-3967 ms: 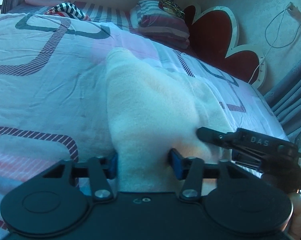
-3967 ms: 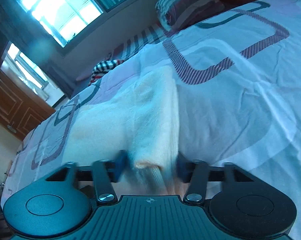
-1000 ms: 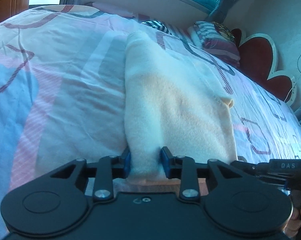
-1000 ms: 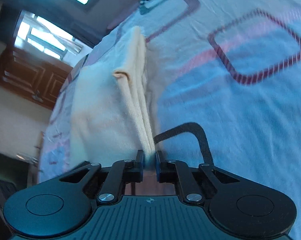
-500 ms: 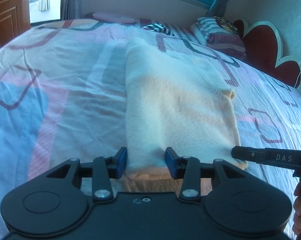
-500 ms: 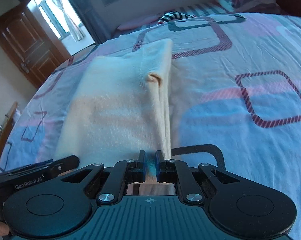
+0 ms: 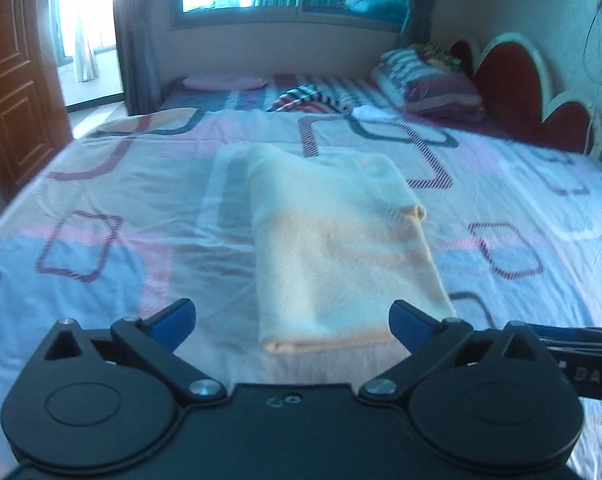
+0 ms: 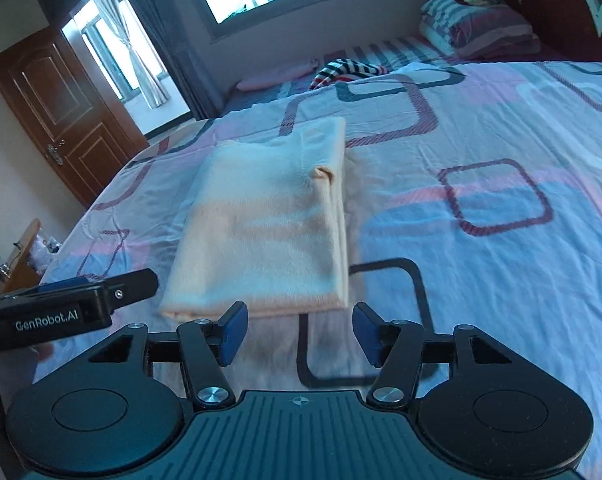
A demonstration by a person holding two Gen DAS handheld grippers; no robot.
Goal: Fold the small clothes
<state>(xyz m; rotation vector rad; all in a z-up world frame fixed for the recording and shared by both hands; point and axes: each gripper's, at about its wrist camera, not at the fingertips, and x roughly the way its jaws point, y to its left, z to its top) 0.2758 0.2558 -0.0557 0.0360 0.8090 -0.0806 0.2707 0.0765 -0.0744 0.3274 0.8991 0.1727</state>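
A cream fleece garment (image 7: pixel 341 248) lies folded into a long rectangle on the patterned bedsheet (image 7: pixel 121 220); it also shows in the right wrist view (image 8: pixel 269 220). My left gripper (image 7: pixel 291 322) is open and empty, its jaws spread wide just short of the garment's near edge. My right gripper (image 8: pixel 299 334) is open and empty, just short of the garment's near right corner. The left gripper's finger (image 8: pixel 101 292) shows at the left of the right wrist view. The right gripper's body (image 7: pixel 581 356) shows at the right of the left wrist view.
A stack of striped bedding (image 7: pixel 425 84) and a striped cloth (image 7: pixel 309 98) lie at the far end of the bed. A red headboard (image 7: pixel 533 96) stands at the right. A wooden door (image 8: pixel 61 108) is at the left.
Both grippers have opened and let go of the garment's near edge, then drawn back and up. The garment now lies flat on the bed.
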